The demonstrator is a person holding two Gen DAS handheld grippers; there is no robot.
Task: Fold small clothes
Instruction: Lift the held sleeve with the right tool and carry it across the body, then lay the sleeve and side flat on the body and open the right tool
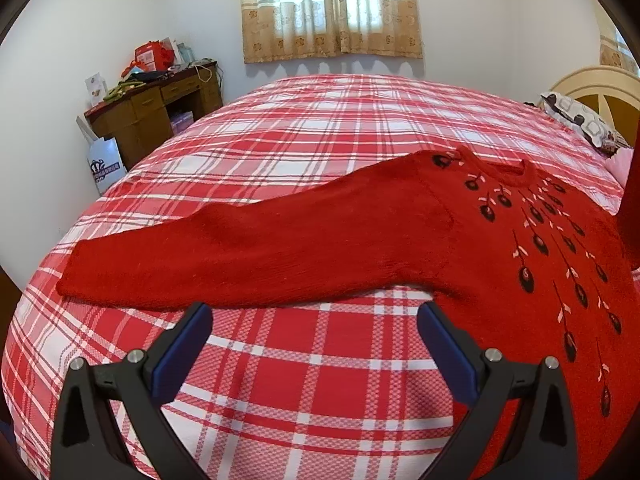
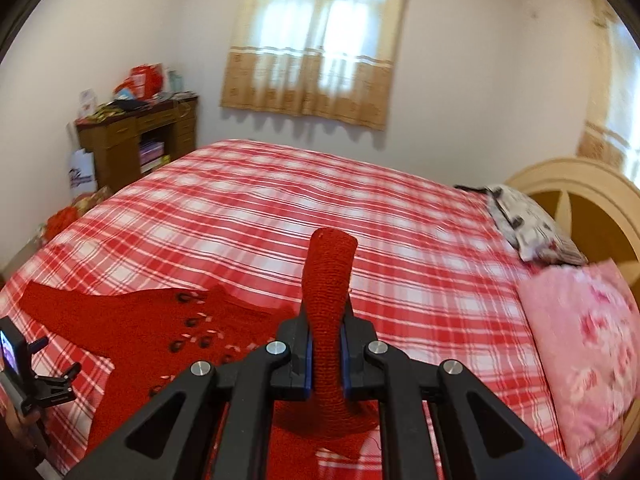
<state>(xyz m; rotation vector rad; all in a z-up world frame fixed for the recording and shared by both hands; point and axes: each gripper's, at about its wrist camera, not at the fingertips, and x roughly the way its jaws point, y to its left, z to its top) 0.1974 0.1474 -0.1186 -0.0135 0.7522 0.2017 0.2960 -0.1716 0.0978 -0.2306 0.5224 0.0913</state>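
Right gripper (image 2: 326,354) clamped on a sleeve of the red knitted sweater (image 1: 400,236).
The left gripper (image 1: 314,344) hangs with jaws wide and empty over the plaid bedspread (image 1: 300,128), just short of the other sleeve, which lies spread flat.

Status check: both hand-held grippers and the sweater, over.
Left hand-held gripper open, empty. Right hand-held gripper shut on sweater sleeve. Sweater otherwise flat on bed. Nothing in the way.
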